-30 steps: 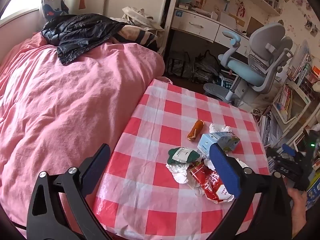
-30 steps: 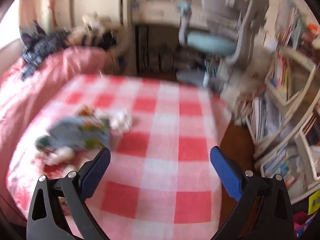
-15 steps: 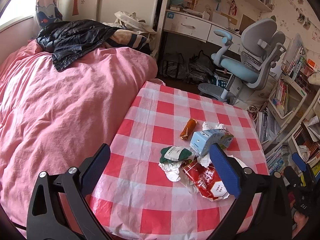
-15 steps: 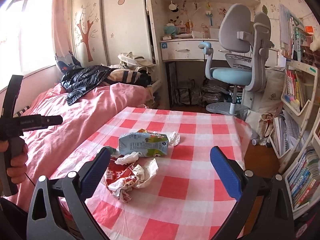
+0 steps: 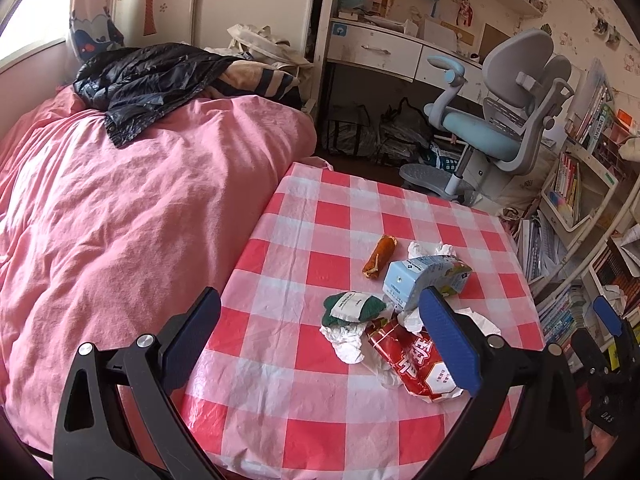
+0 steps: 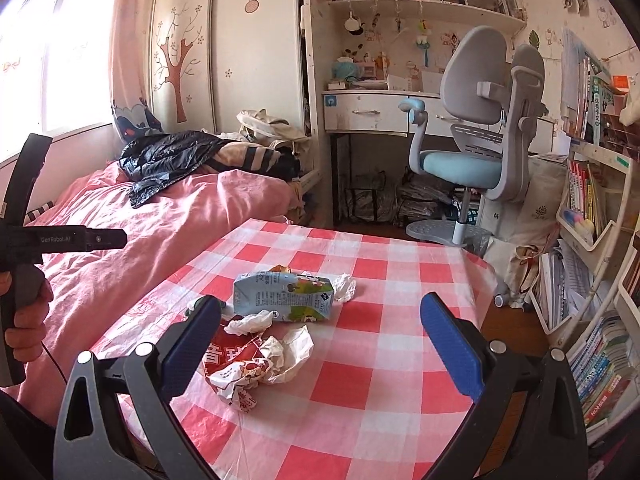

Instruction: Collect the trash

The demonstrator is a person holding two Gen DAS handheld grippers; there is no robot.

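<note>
My left gripper [image 5: 320, 344] and right gripper [image 6: 320, 342] both stand wide apart and hold nothing, each hovering over the near edge of the checked tablecloth [image 5: 320, 236]. Against a second ago, my right view has swung from a blurred downward sweep to a steady, level look across the table, and my left has eased back a little, so the whole pile now sits in frame. I judge that as the approach settling: nothing is collected yet, and I am set up to choose a first piece.

The trash lies clustered on the cloth, toward the right of the table in my left view. Largest is the pale blue milk carton [image 6: 283, 296], lying on its side; in my right view its long axis runs left to right across me, with its folded top to the right. Next is the crumpled red wrapper [image 5: 416, 364], nearest me, its length slanting from far-left to near-right in my left view. The green-and-white packet [image 5: 352, 307] lies just beside it, roughly crosswise. The sausage [image 5: 379, 257] points away from me, tilted slightly right. White tissue scraps [image 5: 345, 342] fill the gaps, with no clear axis.
</note>
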